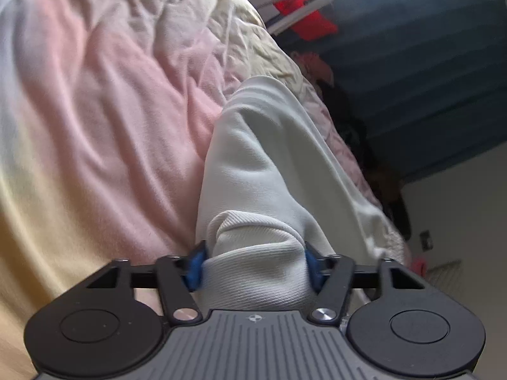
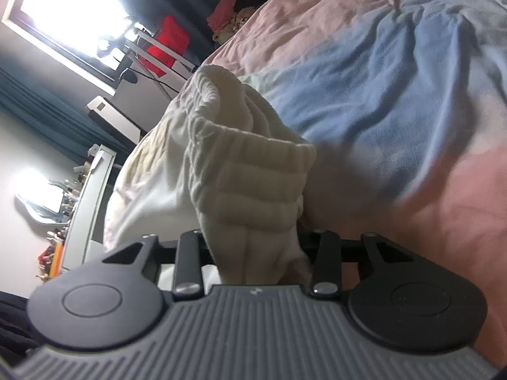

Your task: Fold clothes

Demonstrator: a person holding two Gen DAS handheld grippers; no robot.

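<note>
Home bedroom: bed with pastel duvet [image 2: 396,95], teal curtains [image 1: 427,79], window [image 2: 69,9], cluttered dresser [image 2: 85,196].

A pastel bedspread [image 1: 104,120], teal curtains [image 1: 427,63] and a bright window [image 2: 63,9].
</note>
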